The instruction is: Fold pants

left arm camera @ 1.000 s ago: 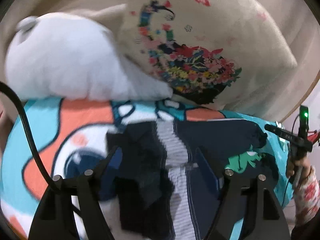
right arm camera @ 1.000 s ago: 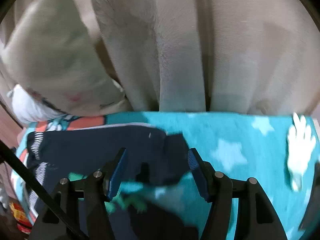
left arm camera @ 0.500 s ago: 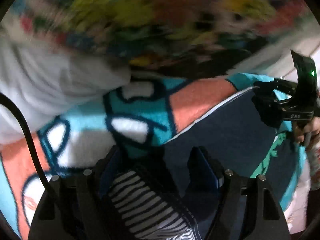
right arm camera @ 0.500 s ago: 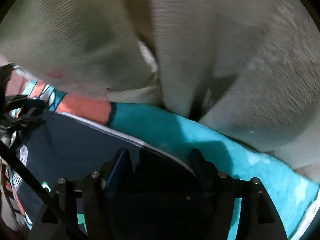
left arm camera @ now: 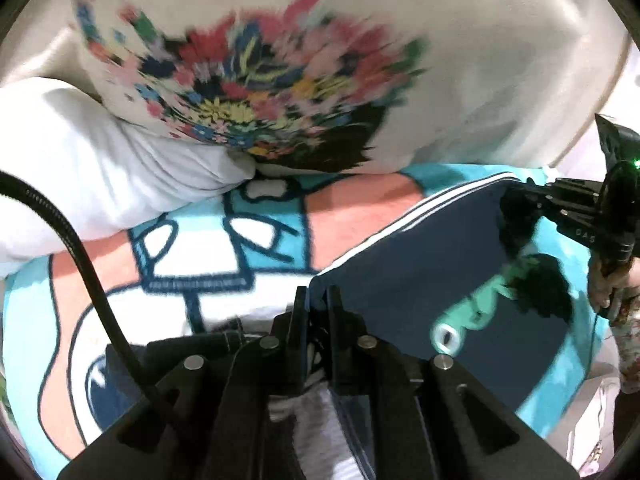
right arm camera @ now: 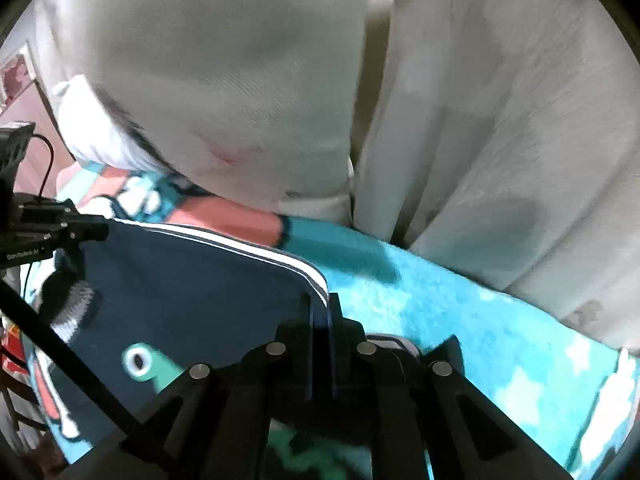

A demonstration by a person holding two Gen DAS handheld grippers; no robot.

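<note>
The pants (left arm camera: 420,276) are dark navy with white side stripes and a green print. They lie stretched over a bright cartoon blanket (left arm camera: 192,248). My left gripper (left arm camera: 318,300) is shut on one corner of the pants, by the striped waistband. My right gripper (right arm camera: 320,308) is shut on the opposite corner of the pants (right arm camera: 192,280), at the white stripes. The cloth hangs taut between the two grippers. The right gripper also shows in the left wrist view (left arm camera: 516,216), and the left one in the right wrist view (right arm camera: 86,232).
A floral-print pillow (left arm camera: 280,92) and a white pillow (left arm camera: 100,168) lie behind the pants. Cream cushions (right arm camera: 460,120) stand at the back. The turquoise blanket (right arm camera: 500,340) runs to the right. A black cable (left arm camera: 80,248) crosses the left.
Both grippers have gone from open to shut on the corners of the pants. The pants are lifted and pulled taut between them, toward the pillows.
</note>
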